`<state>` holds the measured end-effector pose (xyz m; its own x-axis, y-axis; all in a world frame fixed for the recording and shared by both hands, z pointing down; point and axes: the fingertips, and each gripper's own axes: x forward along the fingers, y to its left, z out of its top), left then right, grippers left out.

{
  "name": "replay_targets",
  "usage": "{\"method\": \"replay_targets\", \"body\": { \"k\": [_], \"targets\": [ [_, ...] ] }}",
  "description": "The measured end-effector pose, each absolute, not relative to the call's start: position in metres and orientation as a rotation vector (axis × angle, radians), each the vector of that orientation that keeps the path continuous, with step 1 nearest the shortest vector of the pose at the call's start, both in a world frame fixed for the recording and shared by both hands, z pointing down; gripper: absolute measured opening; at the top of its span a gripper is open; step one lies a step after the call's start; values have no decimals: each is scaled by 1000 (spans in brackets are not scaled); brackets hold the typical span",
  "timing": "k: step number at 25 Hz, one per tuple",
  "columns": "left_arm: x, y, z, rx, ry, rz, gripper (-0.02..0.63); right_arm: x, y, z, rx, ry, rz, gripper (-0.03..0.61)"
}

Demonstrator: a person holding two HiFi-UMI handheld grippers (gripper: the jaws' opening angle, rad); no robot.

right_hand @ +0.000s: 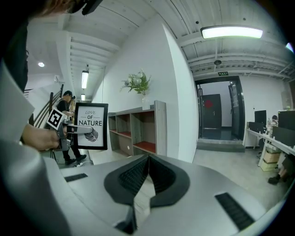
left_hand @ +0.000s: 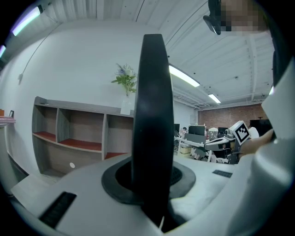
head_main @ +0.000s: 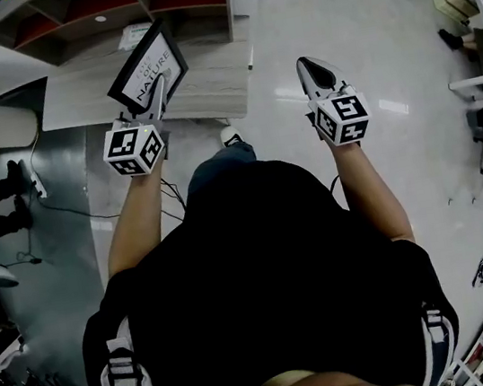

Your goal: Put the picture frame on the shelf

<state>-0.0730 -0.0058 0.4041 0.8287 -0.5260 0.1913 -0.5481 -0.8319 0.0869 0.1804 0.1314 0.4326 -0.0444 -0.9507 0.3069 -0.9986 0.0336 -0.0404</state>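
Note:
The picture frame [head_main: 147, 66] is black-rimmed with a white print reading "LOVE OF NATURE". My left gripper [head_main: 156, 92] is shut on its lower edge and holds it upright in front of the shelf [head_main: 104, 14]. In the left gripper view the frame [left_hand: 152, 115] shows edge-on between the jaws, and the shelf [left_hand: 73, 138] with its open compartments stands beyond, to the left. My right gripper [head_main: 317, 71] hangs apart to the right, shut with nothing in it. The right gripper view shows the frame [right_hand: 91, 126] face-on, with the shelf [right_hand: 138, 129] behind it.
A low wooden platform [head_main: 214, 78] lies in front of the shelf. A vase of flowers [left_hand: 125, 85] stands on the shelf top. A white wall corner [right_hand: 177, 115] is right of the shelf, with a dark doorway [right_hand: 216, 115] beyond. Cables trail on the floor [head_main: 53, 208] at left.

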Motion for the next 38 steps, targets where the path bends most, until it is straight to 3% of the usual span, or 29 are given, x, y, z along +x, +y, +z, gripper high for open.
{"method": "replay_targets", "body": {
  "k": [38],
  "targets": [
    [-10, -156, 435, 2750, -930, 201, 77, 229, -13, 450, 1937, -2180, 395, 12]
  ]
}}
